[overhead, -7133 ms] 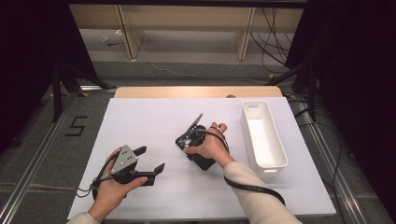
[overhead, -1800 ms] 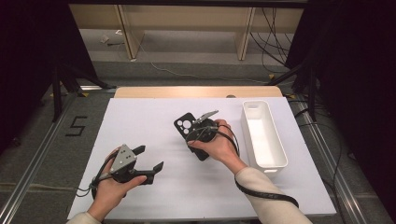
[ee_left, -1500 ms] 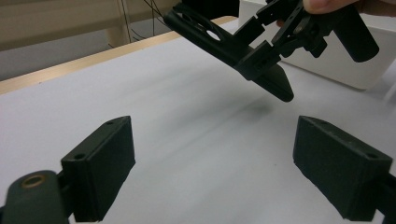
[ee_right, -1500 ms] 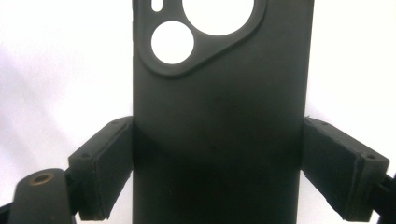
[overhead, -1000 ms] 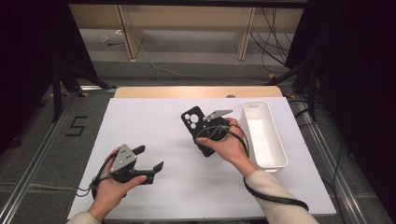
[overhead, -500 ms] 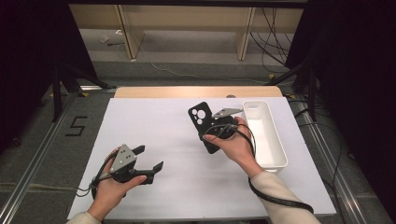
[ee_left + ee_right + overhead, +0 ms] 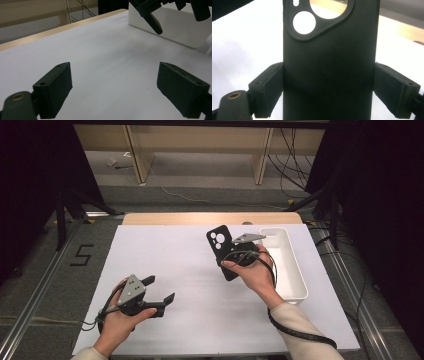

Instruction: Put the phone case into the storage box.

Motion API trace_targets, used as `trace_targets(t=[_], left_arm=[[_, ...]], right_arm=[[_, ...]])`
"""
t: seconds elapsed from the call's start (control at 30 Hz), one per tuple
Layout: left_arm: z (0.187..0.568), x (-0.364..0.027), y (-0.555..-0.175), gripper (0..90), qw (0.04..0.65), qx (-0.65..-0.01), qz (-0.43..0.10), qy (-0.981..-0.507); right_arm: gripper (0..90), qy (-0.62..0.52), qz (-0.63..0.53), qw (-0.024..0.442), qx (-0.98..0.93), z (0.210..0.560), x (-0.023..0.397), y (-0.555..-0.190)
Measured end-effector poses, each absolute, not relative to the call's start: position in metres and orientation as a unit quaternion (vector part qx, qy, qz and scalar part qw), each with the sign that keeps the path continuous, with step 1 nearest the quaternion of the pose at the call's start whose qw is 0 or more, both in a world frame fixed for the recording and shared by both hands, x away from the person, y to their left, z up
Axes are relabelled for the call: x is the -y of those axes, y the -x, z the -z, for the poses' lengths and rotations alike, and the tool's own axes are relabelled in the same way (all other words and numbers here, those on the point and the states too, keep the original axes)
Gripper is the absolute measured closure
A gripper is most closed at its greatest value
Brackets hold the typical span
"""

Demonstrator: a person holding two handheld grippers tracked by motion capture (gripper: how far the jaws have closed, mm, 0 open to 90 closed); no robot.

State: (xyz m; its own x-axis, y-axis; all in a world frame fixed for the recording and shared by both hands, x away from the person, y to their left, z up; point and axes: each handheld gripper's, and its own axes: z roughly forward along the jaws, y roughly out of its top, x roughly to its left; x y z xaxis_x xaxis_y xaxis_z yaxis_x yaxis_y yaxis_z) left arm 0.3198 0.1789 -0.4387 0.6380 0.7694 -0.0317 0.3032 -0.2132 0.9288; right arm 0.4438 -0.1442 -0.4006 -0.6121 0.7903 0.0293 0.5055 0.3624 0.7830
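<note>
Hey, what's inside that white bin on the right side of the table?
The white bin looks empty: its far end and long floor show bare white. The right hand and right gripper, holding the black phone case, cover its near-left wall.

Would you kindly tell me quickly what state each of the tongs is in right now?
Left tongs: open, holding nothing.
Right tongs: shut on the black phone case.
</note>
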Motion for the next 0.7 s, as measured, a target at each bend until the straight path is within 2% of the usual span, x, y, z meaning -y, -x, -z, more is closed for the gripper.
trace_targets(t=[0.7], left_arm=[[0.439,-0.180,-0.320,12.4,0.516,-0.360,-0.227,-0.743]], right_arm=[[15.4,-0.418,-0.415,0.198,-0.783,0.391,0.159,-0.447]])
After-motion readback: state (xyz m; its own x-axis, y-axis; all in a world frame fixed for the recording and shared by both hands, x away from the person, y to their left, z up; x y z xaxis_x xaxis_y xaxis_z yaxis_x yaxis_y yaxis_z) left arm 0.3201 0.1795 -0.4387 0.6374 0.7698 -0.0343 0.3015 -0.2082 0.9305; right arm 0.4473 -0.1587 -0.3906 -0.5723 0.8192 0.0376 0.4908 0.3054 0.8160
